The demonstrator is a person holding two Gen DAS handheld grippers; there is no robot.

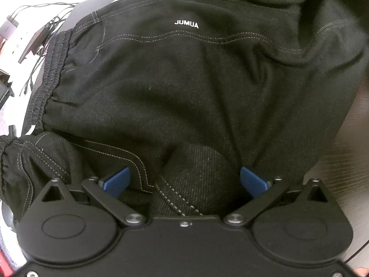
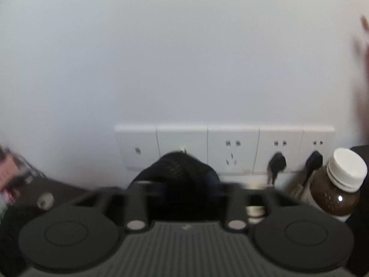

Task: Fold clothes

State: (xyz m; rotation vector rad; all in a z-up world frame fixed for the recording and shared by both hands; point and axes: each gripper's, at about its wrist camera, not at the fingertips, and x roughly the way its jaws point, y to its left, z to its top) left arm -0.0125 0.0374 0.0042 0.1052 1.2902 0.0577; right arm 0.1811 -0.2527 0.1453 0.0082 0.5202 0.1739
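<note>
Left gripper fingers spread, pressed into black trousers.

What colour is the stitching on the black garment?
Light, whitish-grey topstitching on the black garment, clearest in the left wrist view.

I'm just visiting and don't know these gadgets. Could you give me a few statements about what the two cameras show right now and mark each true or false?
1. The black garment carries the white word JUMUA. True.
2. The left gripper has its blue pads squeezed together. False: the pads stand wide apart, with the dark cloth bunched between them.
3. The right wrist camera faces a wall with a row of sockets. True.
4. The brown bottle has a red cap. False: its cap is white.
5. The right gripper has dark cloth between its fingers. True, though the picture is blurred, so how firmly it grips is unclear.
</note>
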